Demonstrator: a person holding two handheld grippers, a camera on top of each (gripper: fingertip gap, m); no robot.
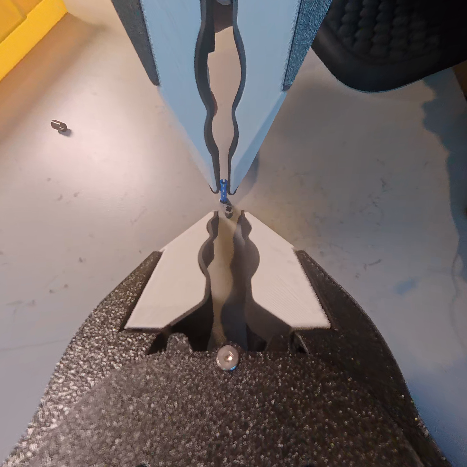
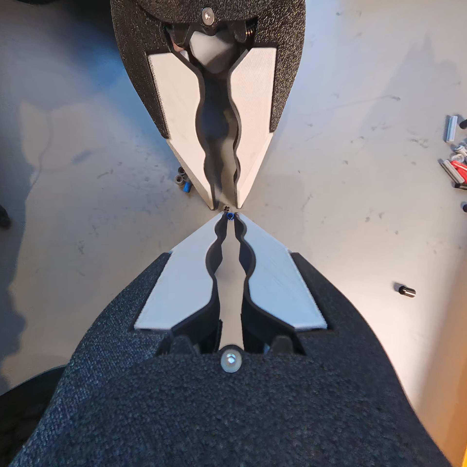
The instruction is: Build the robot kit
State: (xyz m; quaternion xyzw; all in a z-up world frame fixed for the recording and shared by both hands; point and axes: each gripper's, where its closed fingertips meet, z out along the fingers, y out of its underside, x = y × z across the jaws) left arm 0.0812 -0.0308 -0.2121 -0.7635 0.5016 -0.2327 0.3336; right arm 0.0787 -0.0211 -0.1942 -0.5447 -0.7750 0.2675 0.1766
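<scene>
My right gripper (image 2: 230,214) is shut on a small blue pin (image 2: 230,216), held just above the pale table (image 2: 353,227). In the left wrist view it comes down from the top (image 1: 224,190) with the blue pin (image 1: 223,189) sticking out of its tips. A tiny grey connector with a cross hole (image 1: 229,210) sits at the pin's lower end. My left gripper (image 1: 228,214) meets it tip to tip, its jaws slightly apart on either side of the connector, with table showing in the gaps. The connector (image 2: 226,208) also shows in the right wrist view, below the left gripper's tips (image 2: 226,206).
A small black part (image 1: 60,125) lies on the table at the left, a yellow bin (image 1: 25,32) beyond it, and a black textured object (image 1: 391,38) at top right. Grey and blue parts (image 2: 183,180), a black pin (image 2: 405,290) and a pile of grey and red parts (image 2: 454,161) lie about. Both grippers' tips are close together, under 4 cm apart. The black textured object (image 1: 391,38) is about 20 centimeters from both grippers' fingertips.
</scene>
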